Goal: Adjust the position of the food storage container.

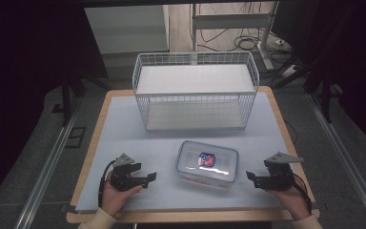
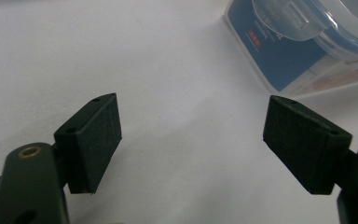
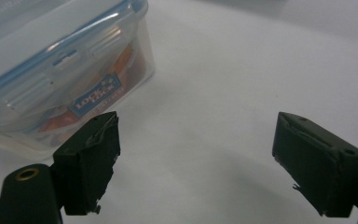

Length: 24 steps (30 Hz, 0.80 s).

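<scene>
Grippers: I am holding the left gripper [image 1: 143, 180] and the right gripper [image 1: 256, 179] low over the table, one on each side of the box; both are sitting with jaws spread wide and nothing between the pads.
Left gripper view: I am looking past the spread pads [image 2: 93, 140] at bare white mat, with a corner of the clear food box [image 2: 303, 46] at the upper right, apart from the jaws.
Right gripper view: I am seeing the same box [image 3: 60, 79] at the upper left, just beyond the left pad [image 3: 91, 163], not touching it as far as I can tell.
Food box: it is lying flat near the front middle of the table [image 1: 207, 163], lid clipped on with blue-edged flaps, something red and orange inside.
Handling: I am judging it light and rigid, with smooth plastic walls likely to slip; it looks too wide for one pair of jaws, so I am favouring a hold on the short ends or the lid flaps, one gripper per side.
Surface: I am working over a pale mat [image 1: 124, 124] covering a wooden table [image 1: 271, 93].
Wire basket: a white basket [image 1: 195, 90] is standing behind the box, well apart from it.
Room: dark surroundings, grey floor, cables and table legs are showing at the far end.
</scene>
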{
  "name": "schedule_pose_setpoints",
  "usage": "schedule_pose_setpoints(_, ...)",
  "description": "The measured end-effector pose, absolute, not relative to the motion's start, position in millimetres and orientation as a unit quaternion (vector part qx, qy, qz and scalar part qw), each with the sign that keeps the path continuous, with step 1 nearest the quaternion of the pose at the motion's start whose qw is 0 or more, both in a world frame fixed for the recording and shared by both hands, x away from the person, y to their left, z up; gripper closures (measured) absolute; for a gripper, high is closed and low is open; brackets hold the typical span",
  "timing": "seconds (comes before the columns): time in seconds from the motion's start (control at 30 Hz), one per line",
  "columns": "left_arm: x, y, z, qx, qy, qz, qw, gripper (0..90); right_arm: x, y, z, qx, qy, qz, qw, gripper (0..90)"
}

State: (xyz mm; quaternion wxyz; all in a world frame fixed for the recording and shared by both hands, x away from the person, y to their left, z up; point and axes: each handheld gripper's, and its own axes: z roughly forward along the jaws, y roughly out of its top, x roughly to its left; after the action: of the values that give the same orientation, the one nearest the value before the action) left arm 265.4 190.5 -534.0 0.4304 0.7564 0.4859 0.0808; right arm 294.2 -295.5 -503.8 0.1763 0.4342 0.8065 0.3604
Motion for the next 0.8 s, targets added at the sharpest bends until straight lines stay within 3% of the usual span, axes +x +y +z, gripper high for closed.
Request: schedule_pose_setpoints(0.8,264.6,191.7,-533.5,0.755,0.489,0.082,0.429,18.9,291.8,-293.6,-499.3,0.427,0.811,0.363,0.170,20.2)
